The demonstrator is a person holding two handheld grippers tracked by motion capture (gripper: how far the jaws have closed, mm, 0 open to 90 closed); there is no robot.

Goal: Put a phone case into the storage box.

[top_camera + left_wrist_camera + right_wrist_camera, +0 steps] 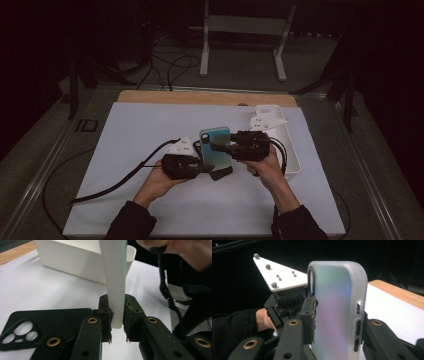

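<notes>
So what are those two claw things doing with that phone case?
A person holds a gripper in each hand over a white table. The left gripper is clamped on the bottom edge of the shiny phone case, which stands upright. The right gripper has the case between its jaws, though whether it is squeezing is unclear. A black phone case lies flat on the table, and a white bin sits nearby.

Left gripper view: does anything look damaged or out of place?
Yes. The left gripper's pads look torn and ragged at their edges where they clamp the pale phone case. A black phone case lies flat beside them.
</notes>
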